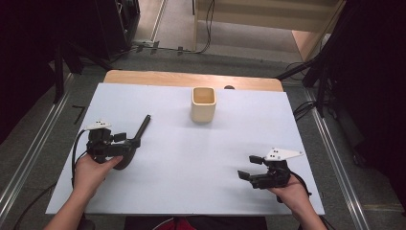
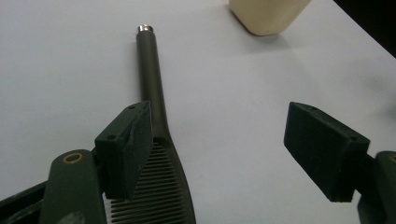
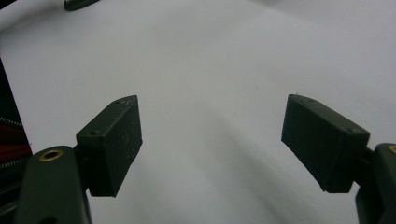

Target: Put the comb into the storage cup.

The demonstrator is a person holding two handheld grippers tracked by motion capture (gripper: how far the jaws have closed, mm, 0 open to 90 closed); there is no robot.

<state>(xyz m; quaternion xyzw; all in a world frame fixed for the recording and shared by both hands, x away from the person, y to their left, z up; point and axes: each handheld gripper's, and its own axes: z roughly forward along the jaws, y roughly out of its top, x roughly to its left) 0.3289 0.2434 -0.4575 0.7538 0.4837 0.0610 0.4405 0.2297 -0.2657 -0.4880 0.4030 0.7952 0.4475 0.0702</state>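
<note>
Altogether: one comb, one cup, two spread grippers, seemingly.

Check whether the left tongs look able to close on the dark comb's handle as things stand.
Probably yes: the left tongs stand open, one jaw beside the dark comb, which lies flat on the white table with nothing in between.

Both hands rest low over the table, left gripper and right gripper spread wide.
</note>
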